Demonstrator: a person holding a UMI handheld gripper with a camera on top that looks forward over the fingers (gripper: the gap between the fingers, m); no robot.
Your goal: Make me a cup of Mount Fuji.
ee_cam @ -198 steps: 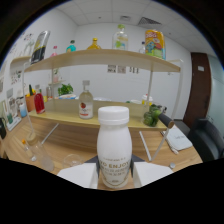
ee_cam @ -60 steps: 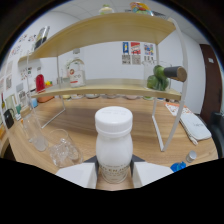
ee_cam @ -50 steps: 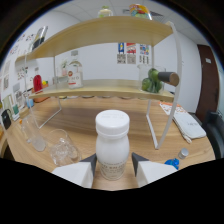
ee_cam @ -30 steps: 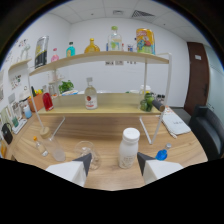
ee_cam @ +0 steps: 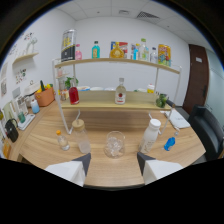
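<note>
Now white plastic bottle with white cap [ee_cam: 150,135] released, standing on wooden table [ee_cam: 45,142] beyond right finger; gripper [ee_cam: 113,167] pulled back, fingers apart, holding nothing. Clear glass with ice [ee_cam: 114,144] just ahead between fingers. Bottle step likely finished.

Bright, even ceiling light fills the room, soft overall blur, strong fisheye bending with black vignette around.

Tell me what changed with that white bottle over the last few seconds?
The white bottle was held between the gripper's fingers a second ago. It has since been let go and now stands on the wooden table, just ahead of the right finger. The gripper has pulled back, fingers open. The glass, the clear bottle and the shelf bottles stayed put.
</note>
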